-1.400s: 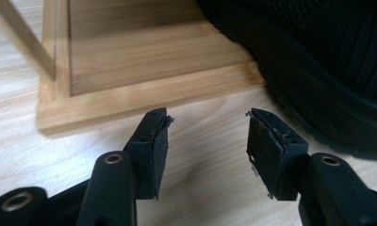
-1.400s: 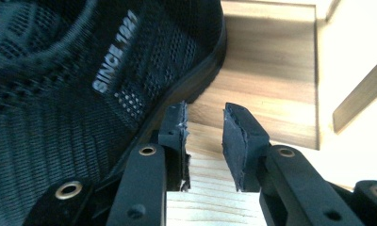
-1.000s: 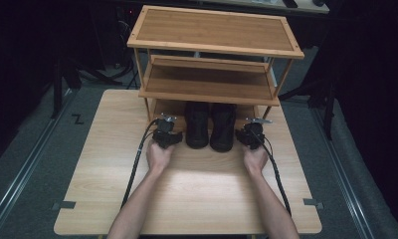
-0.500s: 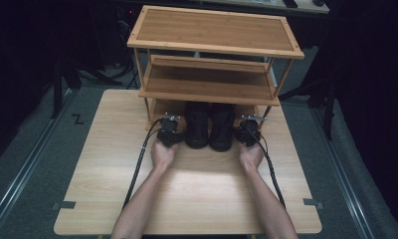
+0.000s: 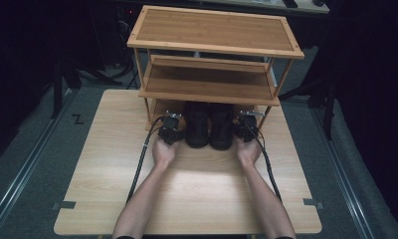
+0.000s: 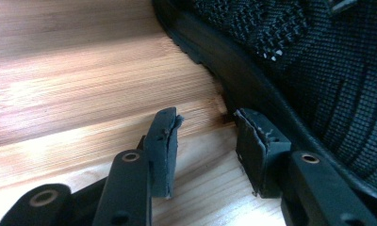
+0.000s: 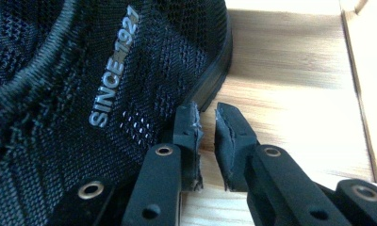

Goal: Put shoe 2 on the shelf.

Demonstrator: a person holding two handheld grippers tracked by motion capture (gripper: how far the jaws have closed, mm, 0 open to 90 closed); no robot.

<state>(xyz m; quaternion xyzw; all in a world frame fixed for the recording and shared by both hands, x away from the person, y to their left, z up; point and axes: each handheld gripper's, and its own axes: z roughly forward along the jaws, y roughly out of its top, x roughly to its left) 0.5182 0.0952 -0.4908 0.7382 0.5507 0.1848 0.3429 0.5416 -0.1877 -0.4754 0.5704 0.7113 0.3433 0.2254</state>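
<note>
Two black mesh shoes, the left shoe [image 5: 197,125] and the right shoe [image 5: 221,125], stand side by side on the rack's lowest level, toes under the middle shelf. My left gripper [image 5: 169,129] sits at the left shoe's outer side. In the left gripper view the gripper [image 6: 205,129] is open with nothing between its pads, and one pad [image 6: 257,141] rests by the shoe's sole [image 6: 252,89]. My right gripper [image 5: 248,127] flanks the right shoe. In the right gripper view its jaws [image 7: 206,122] are almost together and hold nothing, beside the shoe [image 7: 106,94], which is marked SINCE 1921.
The bamboo shelf rack [image 5: 212,35] has a top and a middle shelf [image 5: 207,87] overhanging the shoes, with posts [image 5: 149,107] close outside each gripper. The wooden table [image 5: 197,199] stretches toward the person, whose forearms lie over it. Dark floor surrounds the table.
Both grippers have edged inward and slightly forward, up against the outer sides of the shoes. The shoes look much where they were.
</note>
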